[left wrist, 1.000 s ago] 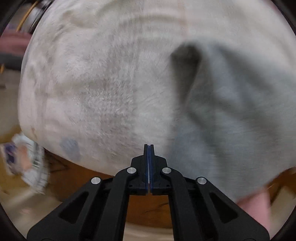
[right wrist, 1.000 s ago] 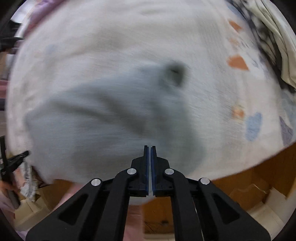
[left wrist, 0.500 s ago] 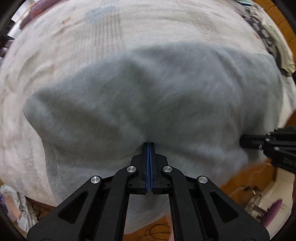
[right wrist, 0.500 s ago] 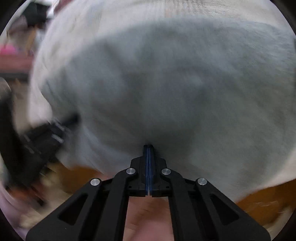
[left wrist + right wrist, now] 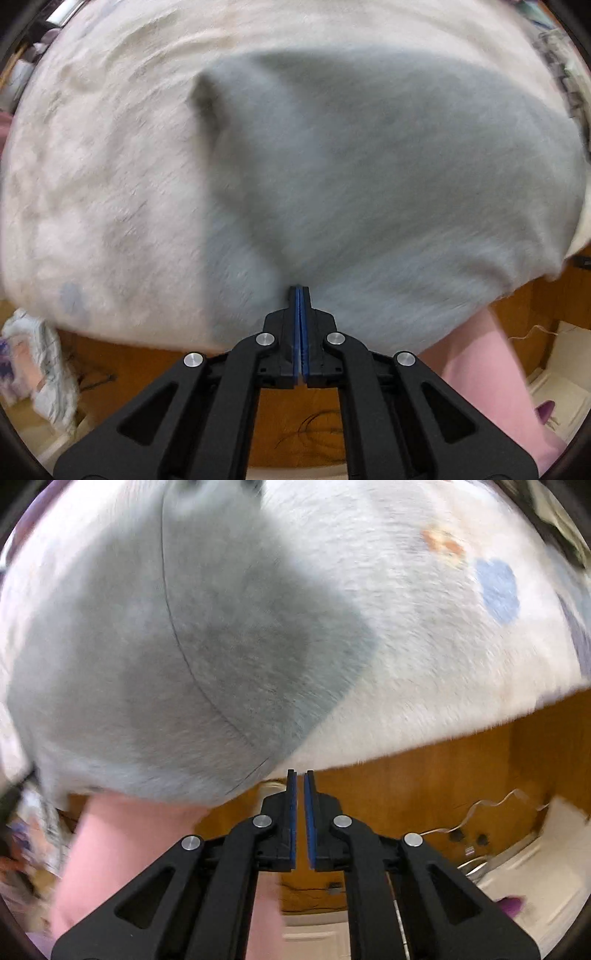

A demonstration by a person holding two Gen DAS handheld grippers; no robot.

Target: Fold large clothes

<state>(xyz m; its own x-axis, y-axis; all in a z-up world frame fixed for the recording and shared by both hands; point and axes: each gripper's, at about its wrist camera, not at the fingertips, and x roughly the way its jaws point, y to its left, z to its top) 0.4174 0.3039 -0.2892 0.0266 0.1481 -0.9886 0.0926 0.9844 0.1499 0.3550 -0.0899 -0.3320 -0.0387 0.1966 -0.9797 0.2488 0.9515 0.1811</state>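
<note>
Both hand-held grippers moved: left (image 5: 299,291) pinched together, empty; right (image 5: 300,773) just opening, empty. Soft grey garment (image 5: 369,177) ahead on fluffy white bed (image 5: 92,177), folding unfinished.

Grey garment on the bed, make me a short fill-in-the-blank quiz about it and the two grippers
1. The garment lying on the cream blanket is ____ in colour.
2. The left gripper has its jaws ____.
3. The right gripper shows a narrow gap, and between its pads there is ____.
4. The round spot on the blanket in the right wrist view is ____.

Missing words: grey; shut; nothing; blue
</note>
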